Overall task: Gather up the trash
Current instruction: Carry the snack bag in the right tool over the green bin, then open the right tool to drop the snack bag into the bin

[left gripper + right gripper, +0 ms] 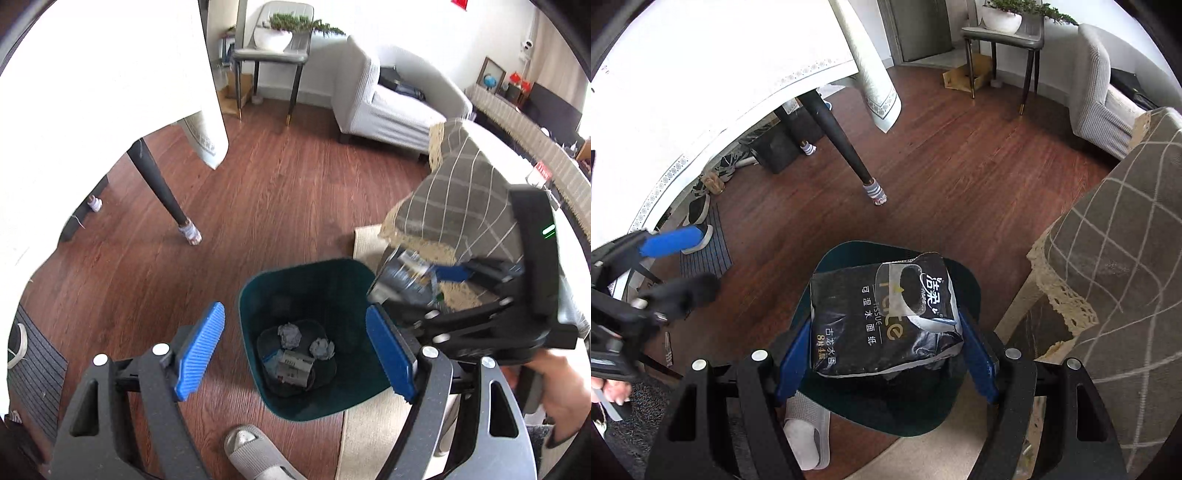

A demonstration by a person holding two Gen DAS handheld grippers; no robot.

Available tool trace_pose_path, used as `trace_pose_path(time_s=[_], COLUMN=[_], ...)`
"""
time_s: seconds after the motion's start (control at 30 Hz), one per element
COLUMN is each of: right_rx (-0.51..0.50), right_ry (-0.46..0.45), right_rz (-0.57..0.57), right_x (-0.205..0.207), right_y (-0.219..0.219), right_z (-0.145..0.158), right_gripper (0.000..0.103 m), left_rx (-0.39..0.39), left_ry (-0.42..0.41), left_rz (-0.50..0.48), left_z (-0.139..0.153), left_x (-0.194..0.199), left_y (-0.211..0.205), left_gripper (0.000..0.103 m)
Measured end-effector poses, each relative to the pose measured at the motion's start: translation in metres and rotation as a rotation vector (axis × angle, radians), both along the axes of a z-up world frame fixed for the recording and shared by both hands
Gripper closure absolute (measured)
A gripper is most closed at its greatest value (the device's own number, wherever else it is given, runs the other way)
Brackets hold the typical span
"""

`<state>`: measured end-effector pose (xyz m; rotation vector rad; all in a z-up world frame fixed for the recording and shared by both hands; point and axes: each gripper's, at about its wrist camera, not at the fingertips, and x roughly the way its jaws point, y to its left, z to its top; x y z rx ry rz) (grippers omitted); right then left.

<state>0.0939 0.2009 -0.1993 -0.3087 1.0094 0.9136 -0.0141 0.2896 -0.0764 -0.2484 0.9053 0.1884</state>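
A dark teal trash bin [255, 295] stands on the wood floor; crumpled paper balls [290, 335] and a printed wrapper [293, 369] lie at its bottom. My left gripper [295, 356] is open and empty just above the bin. My right gripper [886, 350] is shut on a black tissue pack [882, 317] with white and gold print, held over the bin [967, 284]. In the left wrist view the pack [404, 277] hangs blurred at the bin's right rim, with the right gripper [417, 291] around it. The left gripper [679, 262] shows at the left of the right wrist view.
A table with a white cloth [92, 74] and dark leg [162, 192] stands left. A coffee table with grey checked cloth [458, 192] is right of the bin, on a beige rug [369, 435]. A grey slipper [255, 454] lies before the bin. A white sofa [388, 103] stands behind.
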Motion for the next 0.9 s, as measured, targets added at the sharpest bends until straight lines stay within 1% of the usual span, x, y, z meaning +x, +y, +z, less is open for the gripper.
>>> trace_pose_path(time_s=[0.13, 0.23, 0.3, 0.33, 0.47, 0.57, 0.7, 0.9], right_rx=[-0.036, -0.073, -0.1, -0.109, -0.146, -0.148, -0.14, -0.123], right_ry=[0.031, 0.04, 0.042, 0.049, 0.059, 0.048, 0.039, 0.004], right_rz=[0.002, 0.016, 0.024, 0.027, 0.029, 0.037, 0.048, 0.079], right_x=[0.004, 0.0, -0.002, -0.003, -0.006, -0.009, -0.013, -0.026], right_y=[0.01, 0.016, 0.02, 0.021, 0.021, 0.019, 0.017, 0.009], right_z=[-0.019, -0.031, -0.039, -0.043, -0.054, -0.055, -0.052, -0.031], right_gripper=[0.029, 0.029, 0.029, 0.028, 0.025, 0.021, 0.02, 0.02], left_rx=[-0.003, -0.008, -0.019, -0.022, -0.022, -0.029, -0.024, -0.027], left_ry=[-0.042, -0.059, -0.066, -0.071, -0.095, -0.105, -0.115, -0.143], left_rz=[-0.011, -0.017, -0.018, -0.018, -0.032, -0.046, -0.058, -0.051], left_z=[0.014, 0.019, 0.021, 0.022, 0.03, 0.034, 0.038, 0.046], left_x=[-0.003, -0.004, -0.004, -0.004, -0.005, -0.005, -0.005, -0.006], left_y=[0.0, 0.002, 0.003, 0.002, 0.0, -0.003, -0.007, -0.012], left_gripper=[0.027, 0.033, 0.04, 0.041, 0.047, 0.049, 0.049, 0.049])
